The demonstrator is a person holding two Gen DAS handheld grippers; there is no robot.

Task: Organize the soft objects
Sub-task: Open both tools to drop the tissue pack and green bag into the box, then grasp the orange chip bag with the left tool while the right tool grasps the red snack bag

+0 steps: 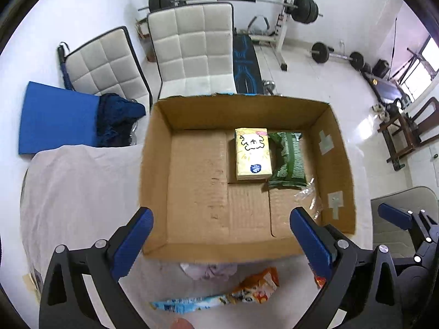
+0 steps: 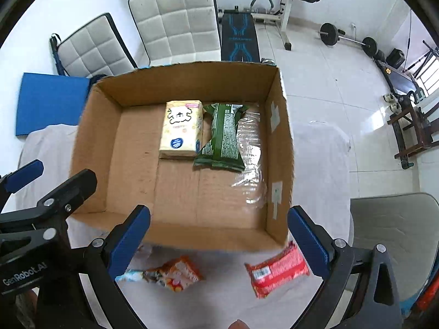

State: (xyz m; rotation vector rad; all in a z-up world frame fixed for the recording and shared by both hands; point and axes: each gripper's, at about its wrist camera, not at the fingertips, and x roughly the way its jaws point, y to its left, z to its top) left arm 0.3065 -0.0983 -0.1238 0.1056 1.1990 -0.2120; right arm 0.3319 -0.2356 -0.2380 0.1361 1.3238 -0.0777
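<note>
left wrist view: white-draped surface (image 1: 76, 186) carries one cardboard box (image 1: 156, 164) holding two items, one yellow tissue pack (image 1: 253, 155) beside one green packet (image 1: 288, 161). left gripper (image 1: 222, 240) fingers spread, empty. one orange snack bag (image 1: 255, 288) lies outside.

right wrist view: right gripper (image 2: 219, 240) fingers spread, empty; one red packet (image 2: 277, 271) lies outside the box, near the orange bag.

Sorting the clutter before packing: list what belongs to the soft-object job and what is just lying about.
Job:
cardboard box
yellow tissue pack
green packet
red packet
orange packet
clear plastic bag

Lying about:
white chairs
blue mat
barbell
weight bench
</note>
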